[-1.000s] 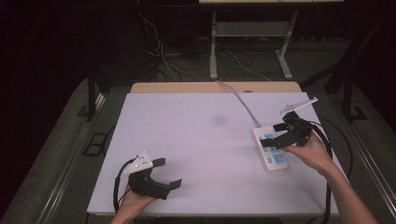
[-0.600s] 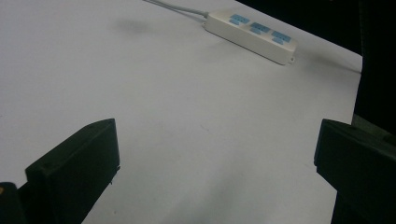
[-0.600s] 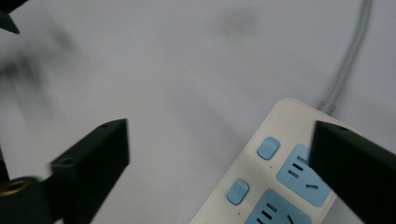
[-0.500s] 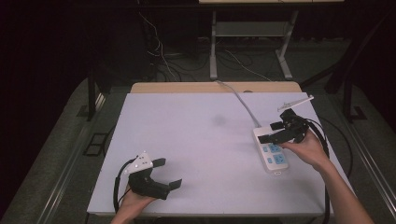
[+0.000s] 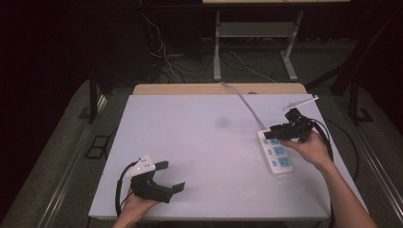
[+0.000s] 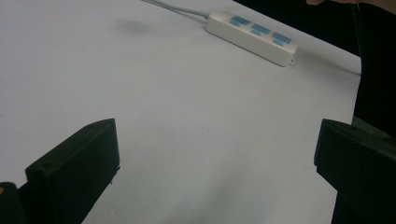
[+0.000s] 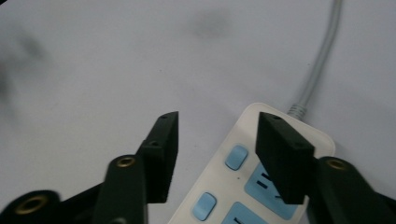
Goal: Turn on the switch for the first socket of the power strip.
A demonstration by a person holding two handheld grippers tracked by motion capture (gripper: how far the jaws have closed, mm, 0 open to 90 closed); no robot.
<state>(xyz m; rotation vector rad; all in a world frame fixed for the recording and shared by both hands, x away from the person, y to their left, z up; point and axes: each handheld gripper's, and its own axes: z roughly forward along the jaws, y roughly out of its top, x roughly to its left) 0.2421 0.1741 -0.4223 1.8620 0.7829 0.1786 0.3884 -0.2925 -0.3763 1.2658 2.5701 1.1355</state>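
I'm holding my left gripper [image 5: 164, 176] low at the near left corner of the white table [image 5: 199, 142], jaws spread wide, gripping nothing. My left hand [image 5: 138, 205] is wrapped around its back end and its black cable [image 5: 119, 190] is looping off to the left. From the left gripper view the two black jaws are sitting far apart at the bottom corners with bare table between them, and the power strip [image 6: 251, 36] is lying well away at the top, across the table.

Moving right: a faint dark smudge [image 5: 222, 122] is sitting on the table top near the middle, well apart from both grippers.

Further right, the white power strip [image 5: 278, 159] with blue sockets is lying flat near the right edge of the table, its grey cord [image 5: 242, 99] running off toward the far edge. I'm hovering my right gripper [image 5: 280, 131] over the strip's cord end, with my right hand [image 5: 311, 149] behind it. In the right gripper view the jaws are partly open, a moderate gap, clamping nothing; the right-hand jaw is sitting over the strip's end by a blue socket [image 7: 261, 184] and the other is over bare table just beside the strip. Two small blue buttons [image 7: 236, 157] are showing in the gap. Can't tell whether the jaw is touching the strip.
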